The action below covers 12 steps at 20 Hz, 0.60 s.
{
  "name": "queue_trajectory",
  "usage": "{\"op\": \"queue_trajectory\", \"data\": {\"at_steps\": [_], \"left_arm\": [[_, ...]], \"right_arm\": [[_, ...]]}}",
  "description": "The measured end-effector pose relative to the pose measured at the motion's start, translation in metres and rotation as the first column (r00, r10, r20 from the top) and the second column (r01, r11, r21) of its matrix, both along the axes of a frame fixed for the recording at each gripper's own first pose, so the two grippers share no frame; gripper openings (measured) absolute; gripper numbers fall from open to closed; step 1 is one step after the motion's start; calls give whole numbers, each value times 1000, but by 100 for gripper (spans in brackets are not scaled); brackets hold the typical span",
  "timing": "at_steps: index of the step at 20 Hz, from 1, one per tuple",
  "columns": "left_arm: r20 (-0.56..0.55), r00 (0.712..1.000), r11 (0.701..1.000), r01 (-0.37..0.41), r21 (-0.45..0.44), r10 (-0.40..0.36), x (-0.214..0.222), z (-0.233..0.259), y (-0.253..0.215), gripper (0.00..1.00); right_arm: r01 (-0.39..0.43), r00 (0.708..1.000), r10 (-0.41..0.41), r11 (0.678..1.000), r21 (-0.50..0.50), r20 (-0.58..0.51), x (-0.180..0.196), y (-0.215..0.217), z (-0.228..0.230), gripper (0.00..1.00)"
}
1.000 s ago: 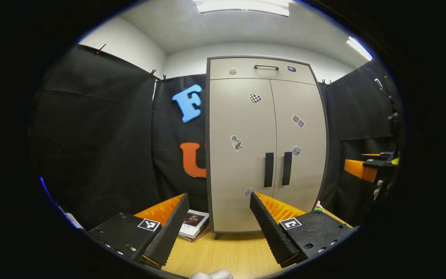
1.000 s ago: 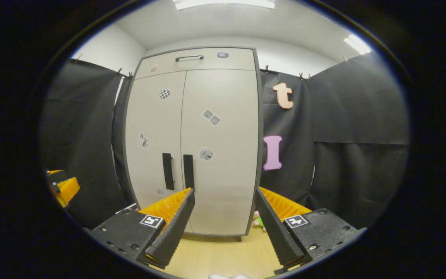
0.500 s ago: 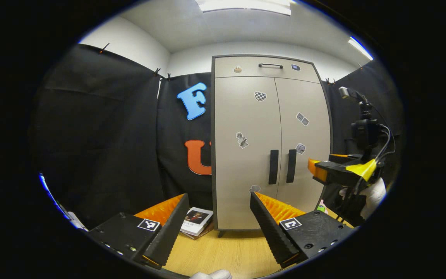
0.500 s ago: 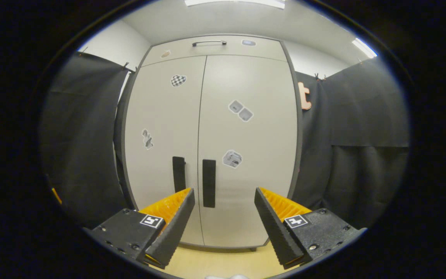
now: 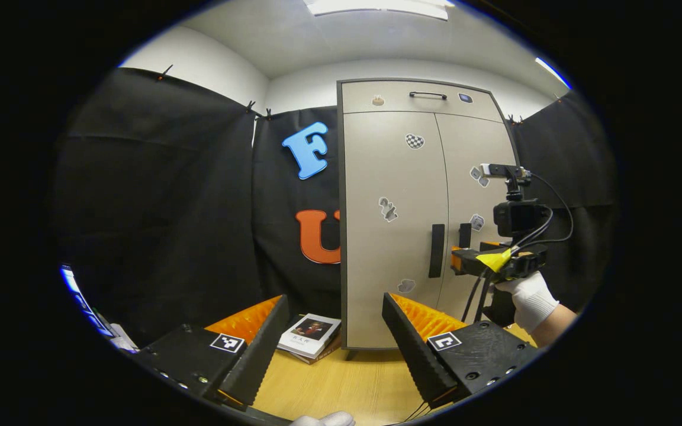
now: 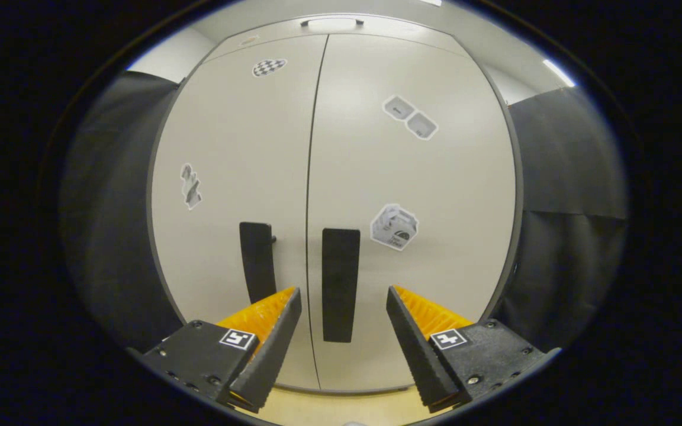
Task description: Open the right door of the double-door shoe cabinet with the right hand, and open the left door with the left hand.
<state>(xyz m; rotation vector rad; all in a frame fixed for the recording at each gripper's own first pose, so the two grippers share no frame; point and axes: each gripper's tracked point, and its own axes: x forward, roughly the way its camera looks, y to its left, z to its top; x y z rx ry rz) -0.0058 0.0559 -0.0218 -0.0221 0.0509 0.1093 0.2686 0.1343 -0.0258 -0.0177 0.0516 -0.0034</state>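
A tall beige double-door shoe cabinet [image 5: 400, 177] stands with both doors closed. In the right gripper view the right door's black handle [image 6: 340, 284] hangs straight ahead, lined up with the gap of my open right gripper [image 6: 342, 296]; the left door's handle [image 6: 256, 260] lies just beside it. From the left gripper view, the right gripper [image 5: 458, 260] hovers close to the right door, held by a gloved hand [image 5: 531, 300], and partly hides the right handle [image 5: 465, 235]. The left handle [image 5: 436, 250] is in plain sight. My left gripper [image 5: 335, 305] is open, well back from the cabinet.
A book [image 5: 310, 335] lies on the wooden floor [image 5: 341, 384] at the cabinet's left foot. Black cloth walls close in on both sides. A drawer with a handle [image 5: 427, 94] tops the cabinet.
The right gripper has moved in close to the cabinet, so the right handle now looms between its fingers. The left gripper's view has drifted left; both grippers stay open.
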Motion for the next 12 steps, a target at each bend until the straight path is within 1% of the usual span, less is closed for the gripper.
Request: {"op": "queue_trajectory", "data": {"at_steps": [2,5,9,10,12], "left_arm": [[-3,1000,1000,0,2,0,2,-1,0,96],[-7,1000,1000,0,-4,0,5,-2,1,96],[-7,1000,1000,-9,-13,9,6,-1,4,96],[-12,1000,1000,-15,-15,15,6,-1,6,96],[-9,1000,1000,-19,-22,19,9,-2,8,96]], "right_arm": [[7,1000,-6,1000,9,-17,9,0,-2,87],[8,1000,-8,1000,9,-20,20,0,-2,70],[6,998,-4,1000,30,-66,32,2,-14,53],[13,998,-10,999,36,-63,32,1,-15,50],[17,998,-15,999,30,-58,32,-1,-14,41]]}}
